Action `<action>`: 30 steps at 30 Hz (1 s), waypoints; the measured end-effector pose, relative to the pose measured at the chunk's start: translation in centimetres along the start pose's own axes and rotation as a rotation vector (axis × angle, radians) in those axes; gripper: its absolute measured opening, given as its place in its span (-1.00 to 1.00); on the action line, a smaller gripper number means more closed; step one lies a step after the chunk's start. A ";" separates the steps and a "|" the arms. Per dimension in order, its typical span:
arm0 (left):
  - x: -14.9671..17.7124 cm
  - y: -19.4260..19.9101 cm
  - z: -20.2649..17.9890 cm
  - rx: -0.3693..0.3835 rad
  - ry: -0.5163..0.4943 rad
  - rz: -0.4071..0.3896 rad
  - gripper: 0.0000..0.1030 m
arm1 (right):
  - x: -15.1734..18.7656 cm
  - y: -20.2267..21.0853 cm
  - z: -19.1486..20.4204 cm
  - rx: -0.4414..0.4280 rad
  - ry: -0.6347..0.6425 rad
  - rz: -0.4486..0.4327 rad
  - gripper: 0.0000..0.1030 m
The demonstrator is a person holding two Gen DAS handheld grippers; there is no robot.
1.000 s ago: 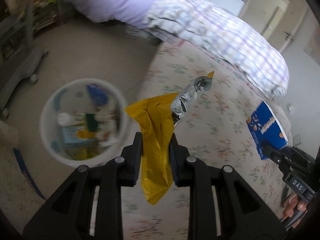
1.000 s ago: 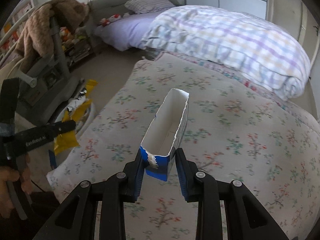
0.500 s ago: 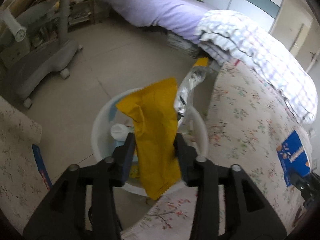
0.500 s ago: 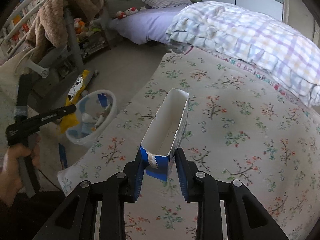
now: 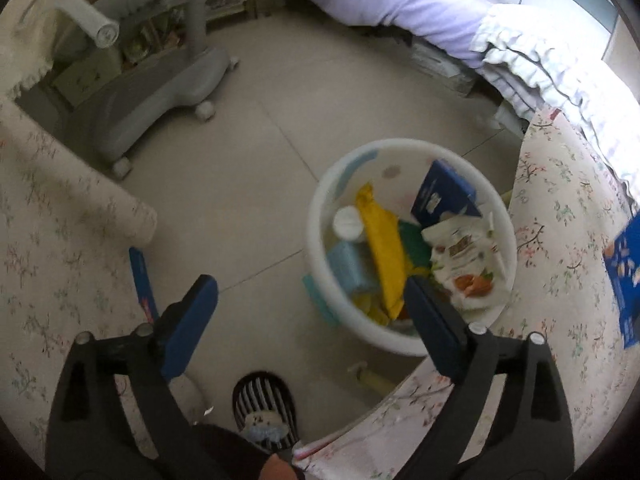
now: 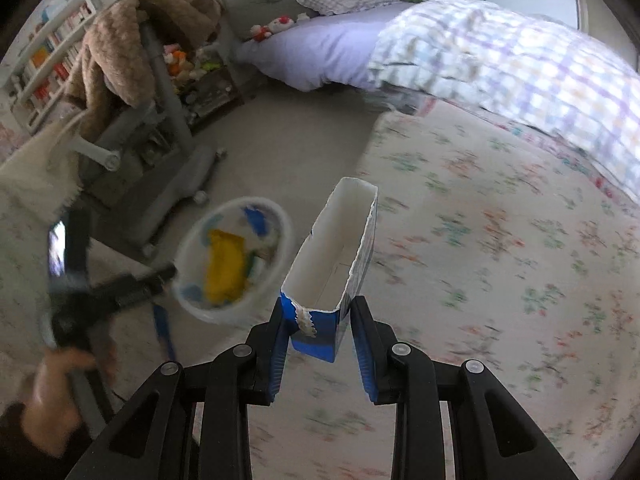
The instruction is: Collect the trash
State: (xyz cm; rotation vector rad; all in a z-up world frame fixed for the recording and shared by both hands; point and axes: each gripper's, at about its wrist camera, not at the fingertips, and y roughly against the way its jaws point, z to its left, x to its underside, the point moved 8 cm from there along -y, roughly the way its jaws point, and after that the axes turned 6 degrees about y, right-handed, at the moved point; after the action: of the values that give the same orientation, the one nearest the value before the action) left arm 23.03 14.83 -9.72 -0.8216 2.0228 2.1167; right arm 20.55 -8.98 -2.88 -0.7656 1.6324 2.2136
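Trash fills the white bin [image 5: 408,240] that sits on the tiled floor [image 5: 260,128] right of centre in the left wrist view. Inside it a yellow wrapper [image 5: 384,256] lies lengthwise, with a blue carton [image 5: 444,196] toward the upper right, a white printed wrapper [image 5: 460,256] at the right, a pale blue packet [image 5: 352,268] at the lower left and a white round cap [image 5: 348,222] beside the yellow wrapper. The left gripper [image 5: 312,312] hangs above the bin's near edge with its jaws spread wide and nothing between them; the right-hand fingertip overlaps the bin's rim in the frame. A floral bedspread [image 5: 560,280] runs down the right side of that view, just beside the bin, and a grey wheeled chair base [image 5: 160,88] stands in the upper left.

In the right wrist view, the right gripper [image 6: 320,328] has its jaws clenched on the lower end of a torn blue-and-white box [image 6: 336,264], which stands upright with its open top facing the camera, over the edge of the bedspread [image 6: 500,260]. The bin [image 6: 232,260] appears blurred at left of centre, the yellow wrapper [image 6: 226,268] visible inside. The left gripper [image 6: 132,284] shows blurred at the lower left, held by a hand [image 6: 56,400]. A checked duvet [image 6: 520,60] lies at the upper right.
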 end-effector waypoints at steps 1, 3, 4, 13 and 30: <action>0.1 0.1 0.4 -0.004 0.002 0.005 0.91 | -0.4 -0.2 0.8 -0.010 0.007 -0.004 -0.39; 0.3 0.2 1.2 -0.005 0.007 0.008 0.93 | -1.3 -0.9 2.7 -0.034 0.020 -0.011 -0.39; 0.4 0.4 1.7 -0.005 0.009 0.011 0.93 | -1.5 -1.3 3.3 -0.048 0.019 -0.014 -0.39; 0.4 0.7 4.0 0.011 0.041 0.018 0.94 | -2.7 -7.5 7.6 -0.163 0.004 0.030 -0.39; 2.7 3.2 1.6 0.069 -0.011 0.026 0.98 | -2.0 -4.2 4.0 -0.077 -0.072 -0.021 0.55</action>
State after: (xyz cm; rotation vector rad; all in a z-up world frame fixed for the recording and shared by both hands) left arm 18.86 15.19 -8.06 -0.7760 2.0995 2.0474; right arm 23.36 -3.72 -4.22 -0.7107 1.5069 2.2735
